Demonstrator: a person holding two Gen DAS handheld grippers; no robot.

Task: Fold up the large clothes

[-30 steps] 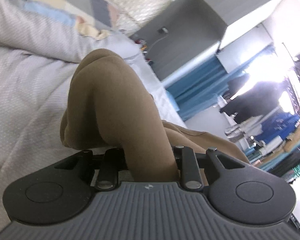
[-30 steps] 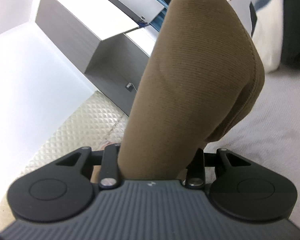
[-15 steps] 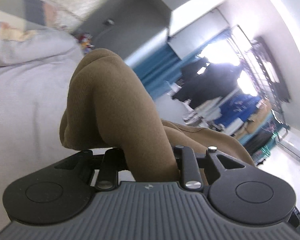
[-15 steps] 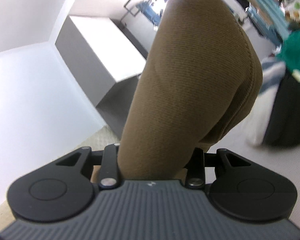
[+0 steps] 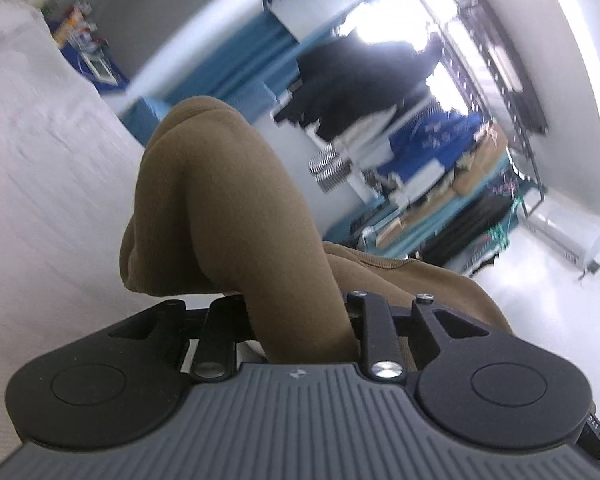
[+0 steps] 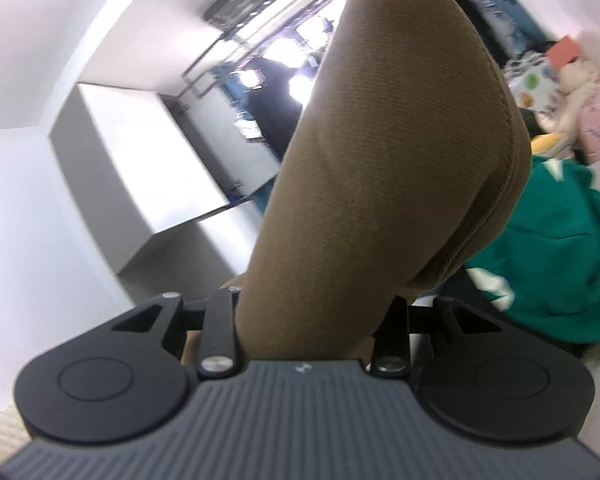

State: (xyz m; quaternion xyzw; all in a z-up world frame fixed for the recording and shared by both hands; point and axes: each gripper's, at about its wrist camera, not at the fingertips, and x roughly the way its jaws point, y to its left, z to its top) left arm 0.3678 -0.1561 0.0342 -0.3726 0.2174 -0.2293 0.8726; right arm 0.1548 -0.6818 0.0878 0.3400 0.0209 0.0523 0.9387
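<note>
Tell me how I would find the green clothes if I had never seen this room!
Look in the right wrist view at the big brown garment bunched up in front of the camera, clamped in the right gripper. Just to its right, lower down, lies the green garment. It is the only bright teal-green cloth there, with small white marks on it.

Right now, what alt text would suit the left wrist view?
The left gripper is clamped on a bunched fold of brown garment that rises ahead of it. A white bedsheet lies to the left, with a blurred, cluttered clothes rack behind.
</note>
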